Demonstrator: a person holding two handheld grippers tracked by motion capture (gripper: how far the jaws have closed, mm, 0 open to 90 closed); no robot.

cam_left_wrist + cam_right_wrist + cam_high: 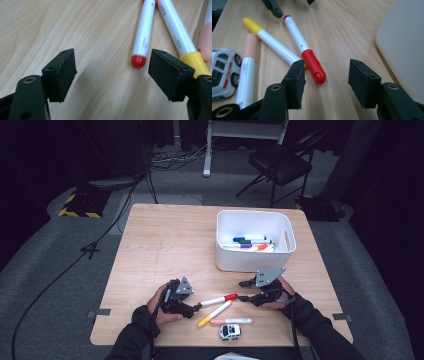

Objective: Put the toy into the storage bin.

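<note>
Three markers lie near the table's front edge: a red-capped one (218, 299), a yellow-capped one (214, 314) and a peach-capped one (231, 321). My left gripper (196, 309) is at their left end and my right gripper (243, 290) at their right. In the left gripper view the left gripper (112, 72) is open over bare wood, with the red marker's butt end (143, 37) just ahead of its right jaw. In the right gripper view the right gripper (325, 80) is open, and the red marker's cap (313, 65) lies just beyond its left jaw, untouched.
A white bin (254, 257) holding several markers (250, 244) stands behind the right gripper, its wall (404, 42) close on that side. A small toy car (230, 331) sits by the front edge beside the peach marker (248, 67). A chair and cables are on the floor beyond.
</note>
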